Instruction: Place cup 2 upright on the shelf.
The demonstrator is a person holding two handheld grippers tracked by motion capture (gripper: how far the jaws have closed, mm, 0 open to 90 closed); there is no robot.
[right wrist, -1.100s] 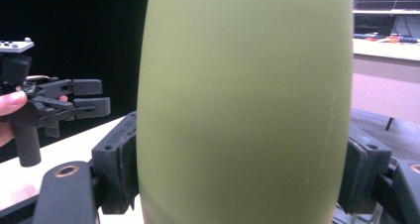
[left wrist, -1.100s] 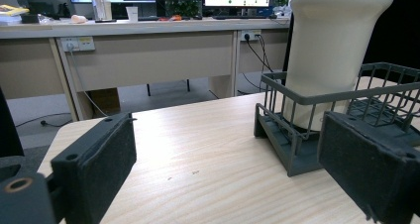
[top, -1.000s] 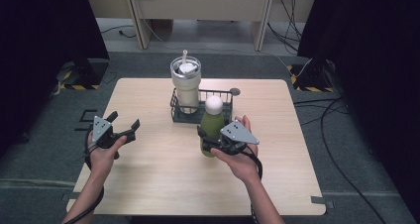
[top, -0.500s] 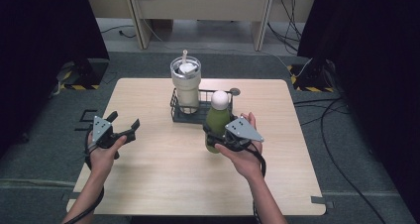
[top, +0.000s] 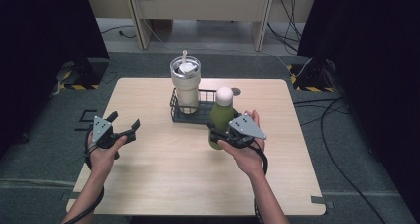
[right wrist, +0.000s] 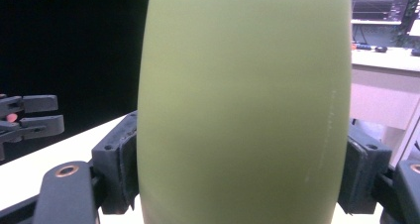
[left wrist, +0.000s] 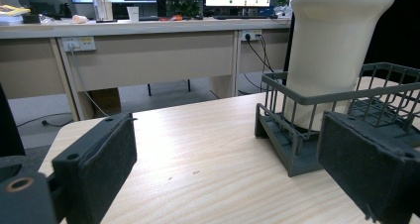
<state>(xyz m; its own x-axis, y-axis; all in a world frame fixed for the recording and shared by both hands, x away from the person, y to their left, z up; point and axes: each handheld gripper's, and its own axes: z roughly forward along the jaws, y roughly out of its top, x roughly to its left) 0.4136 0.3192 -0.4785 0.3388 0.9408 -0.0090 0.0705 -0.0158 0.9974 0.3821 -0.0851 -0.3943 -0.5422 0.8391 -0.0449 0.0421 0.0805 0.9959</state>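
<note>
- Right gripper (top: 221, 131) clamps the upright olive-green bottle with white cap (top: 221, 116) — long axis vertical.
- Dark wire basket (top: 184, 116) lies at eleven o'clock, just beside.
- Left gripper (top: 125, 127) — jaws wide, empty, farther off.

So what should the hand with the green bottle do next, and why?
Probably carry the green bottle a little farther to the wire basket and lower it into the free space beside the cream tumbler. The right gripper is shut on the bottle just in front of the basket. The left gripper is open, apart.
</note>
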